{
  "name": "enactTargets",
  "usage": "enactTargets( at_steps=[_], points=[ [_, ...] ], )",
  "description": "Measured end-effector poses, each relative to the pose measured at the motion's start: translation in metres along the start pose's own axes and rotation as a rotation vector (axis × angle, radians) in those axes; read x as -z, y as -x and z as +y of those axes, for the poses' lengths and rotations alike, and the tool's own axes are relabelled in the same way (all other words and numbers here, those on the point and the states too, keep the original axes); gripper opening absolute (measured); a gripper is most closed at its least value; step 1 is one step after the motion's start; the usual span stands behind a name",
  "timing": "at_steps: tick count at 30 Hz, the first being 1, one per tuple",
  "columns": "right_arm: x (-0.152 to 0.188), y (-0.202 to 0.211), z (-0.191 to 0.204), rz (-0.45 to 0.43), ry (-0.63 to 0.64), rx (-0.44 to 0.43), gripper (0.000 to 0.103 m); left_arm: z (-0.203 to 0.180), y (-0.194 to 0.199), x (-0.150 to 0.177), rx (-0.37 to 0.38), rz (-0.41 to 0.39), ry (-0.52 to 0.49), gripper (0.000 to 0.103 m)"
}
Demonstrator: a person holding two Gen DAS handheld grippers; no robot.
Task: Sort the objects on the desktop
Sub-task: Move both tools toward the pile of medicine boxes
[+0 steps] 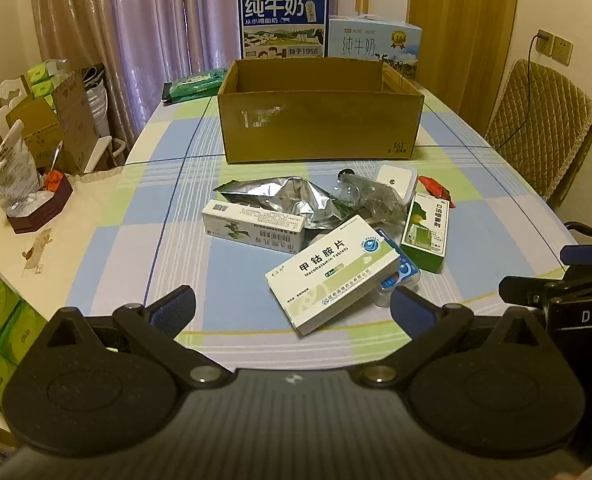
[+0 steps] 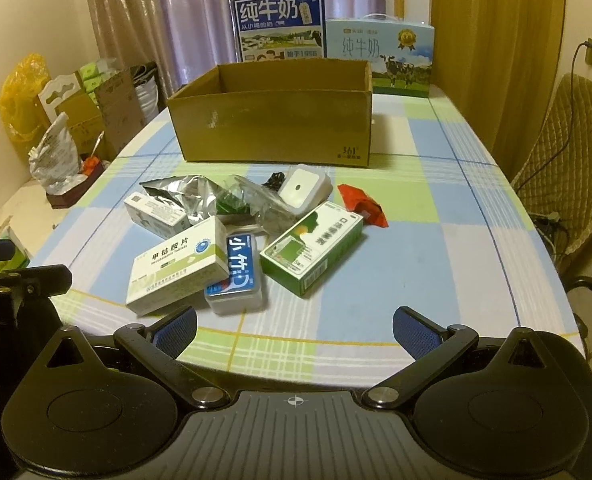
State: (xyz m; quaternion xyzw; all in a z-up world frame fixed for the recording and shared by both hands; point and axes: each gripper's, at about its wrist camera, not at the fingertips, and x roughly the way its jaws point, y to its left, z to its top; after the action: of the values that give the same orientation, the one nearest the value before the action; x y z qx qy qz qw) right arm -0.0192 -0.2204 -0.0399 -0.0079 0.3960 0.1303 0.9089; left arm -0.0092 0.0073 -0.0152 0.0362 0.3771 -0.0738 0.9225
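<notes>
A curtained room frames the checked table [image 1: 107, 248], which fills the middle of both views. Toward the top centre stands an open cardboard box [image 1: 320, 120], with two milk cartons [image 1: 283, 24] behind it. Below the box, mid-frame, lies a loose heap: a crumpled foil pouch [image 1: 291, 196], a white tablet box [image 1: 332, 276] overlapping a blue-labelled case [image 2: 237, 272], a green spray box [image 2: 316, 246], a long white box [image 1: 251, 226], a small white square device [image 2: 304, 188] and a red packet [image 2: 364, 204]. At the bottom edges, the left claw [image 1: 293, 312] and right claw [image 2: 293, 330] gape wide, holding nothing.
</notes>
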Motion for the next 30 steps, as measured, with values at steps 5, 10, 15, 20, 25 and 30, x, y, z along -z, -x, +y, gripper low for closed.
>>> enactTargets(
  at_steps=[5, 10, 15, 20, 25, 30],
  points=[
    [0.0011, -0.0008, 0.0008, 0.004, 0.0, -0.002, 0.101, 0.0006, 0.0006, 0.0004, 0.004, 0.002, 0.006, 0.102],
    [0.0019, -0.0025, 0.0006, 0.01, -0.001, -0.002, 0.101, 0.0004, 0.0002, 0.0005, 0.009, 0.004, 0.007, 0.102],
    [0.0021, -0.0026, 0.0009, 0.009, -0.001, -0.002, 0.101, 0.0001, 0.0002, 0.0013, 0.01, 0.003, 0.004, 0.102],
    [0.0025, -0.0028, 0.0001, 0.013, -0.001, -0.003, 0.101, 0.0, -0.0004, 0.002, 0.012, 0.005, 0.005, 0.102],
    [0.004, -0.0045, 0.0004, 0.019, -0.001, -0.005, 0.101, 0.0003, -0.0003, 0.0028, 0.016, 0.004, 0.004, 0.102],
    [0.0045, -0.0058, 0.0005, 0.023, 0.0, -0.004, 0.101, 0.0004, -0.0007, 0.0035, 0.022, 0.008, 0.004, 0.102]
  ],
)
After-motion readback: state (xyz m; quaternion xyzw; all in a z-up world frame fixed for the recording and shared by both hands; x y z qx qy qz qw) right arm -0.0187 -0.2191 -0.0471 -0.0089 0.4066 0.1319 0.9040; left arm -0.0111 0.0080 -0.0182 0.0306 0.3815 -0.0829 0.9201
